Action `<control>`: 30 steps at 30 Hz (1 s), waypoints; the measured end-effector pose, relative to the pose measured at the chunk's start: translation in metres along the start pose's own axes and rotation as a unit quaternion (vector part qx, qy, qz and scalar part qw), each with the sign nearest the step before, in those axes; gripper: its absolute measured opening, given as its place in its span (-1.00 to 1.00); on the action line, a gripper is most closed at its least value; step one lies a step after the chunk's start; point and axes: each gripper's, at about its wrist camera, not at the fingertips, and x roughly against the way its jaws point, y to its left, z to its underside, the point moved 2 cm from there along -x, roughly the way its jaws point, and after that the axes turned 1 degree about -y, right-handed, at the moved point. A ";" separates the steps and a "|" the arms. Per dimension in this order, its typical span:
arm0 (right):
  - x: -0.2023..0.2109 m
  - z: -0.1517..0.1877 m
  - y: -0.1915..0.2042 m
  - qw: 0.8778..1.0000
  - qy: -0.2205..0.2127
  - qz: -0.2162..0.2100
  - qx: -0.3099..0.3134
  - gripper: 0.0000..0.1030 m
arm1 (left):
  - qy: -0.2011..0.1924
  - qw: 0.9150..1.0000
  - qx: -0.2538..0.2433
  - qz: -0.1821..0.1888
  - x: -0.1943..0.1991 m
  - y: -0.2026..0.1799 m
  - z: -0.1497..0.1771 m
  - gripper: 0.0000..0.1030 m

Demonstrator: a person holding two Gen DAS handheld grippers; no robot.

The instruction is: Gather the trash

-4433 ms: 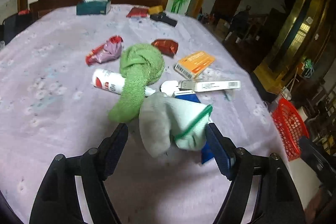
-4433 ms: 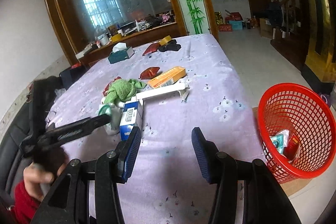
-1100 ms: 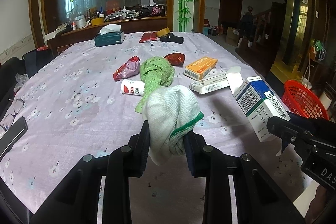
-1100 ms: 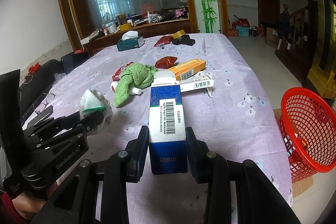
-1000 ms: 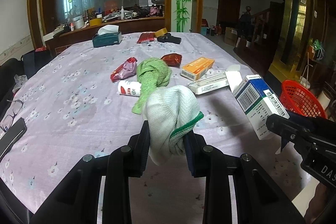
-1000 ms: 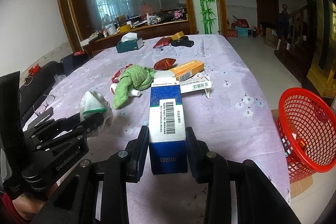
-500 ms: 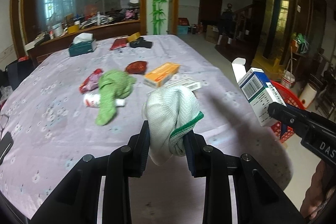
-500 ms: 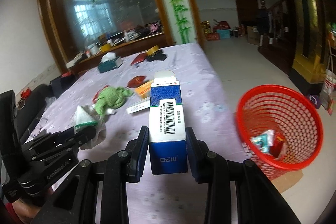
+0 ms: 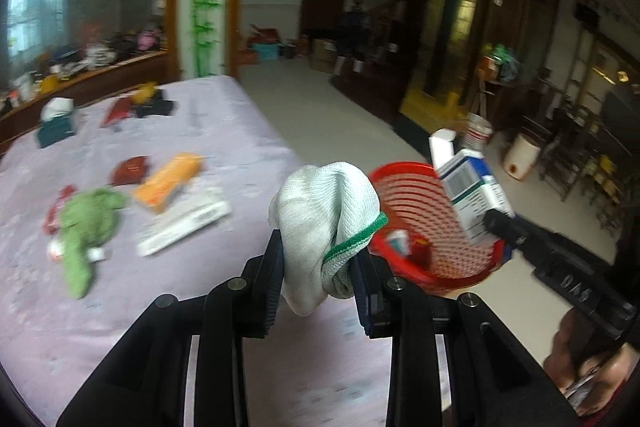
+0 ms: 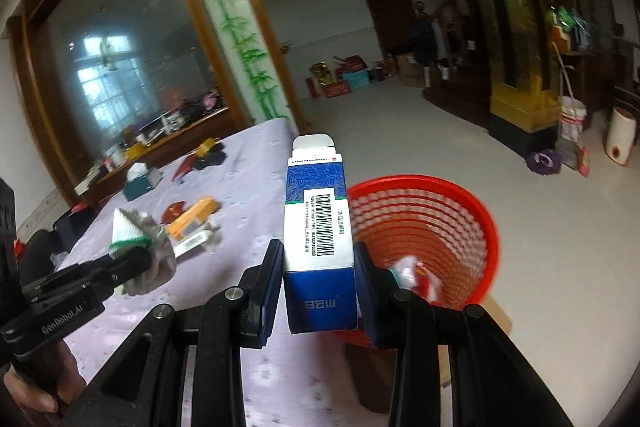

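Observation:
My left gripper (image 9: 318,269) is shut on a bunched white cloth with a green hem (image 9: 326,211), held over the table's near right edge. That cloth (image 10: 134,231) and the left gripper (image 10: 134,261) also show at the left of the right wrist view. My right gripper (image 10: 318,277) is shut on an upright blue and white carton with a barcode (image 10: 318,223); the same carton (image 9: 470,201) hangs over the red mesh basket (image 9: 404,195) in the left wrist view. The basket (image 10: 448,223) stands on the floor beside the table and holds a few wrappers.
On the purple flowered tablecloth (image 9: 120,307) lie a green rag (image 9: 86,227), an orange box (image 9: 168,181), a long white box (image 9: 184,225), red packets (image 9: 130,169) and a teal tissue box (image 9: 56,131). Open tiled floor (image 10: 560,227) lies beyond the basket.
Both grippers have swung right, away from the table's middle and toward the red basket. The carton now hangs over the basket. Each grip is unchanged.

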 end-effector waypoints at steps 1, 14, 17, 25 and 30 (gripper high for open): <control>-0.001 0.000 -0.006 1.000 0.002 0.005 -0.003 -0.28 | 0.007 1.000 -0.005 0.009 -0.008 -0.008 -0.003 -0.44; -0.027 -0.011 -0.062 0.998 0.028 0.034 -0.047 -0.23 | 0.067 0.994 -0.016 0.082 -0.093 -0.071 -0.025 -0.33; -0.040 -0.011 -0.070 0.997 0.046 0.032 -0.052 0.12 | 0.072 0.994 -0.015 0.079 -0.104 -0.074 -0.026 -0.01; -0.023 -0.026 -0.071 0.998 0.019 0.024 -0.049 0.13 | 0.047 0.997 -0.004 0.059 -0.052 -0.046 -0.028 0.02; -0.007 -0.043 -0.038 0.999 0.004 -0.037 -0.010 0.13 | 0.019 1.000 0.002 -0.001 0.016 -0.005 -0.034 0.10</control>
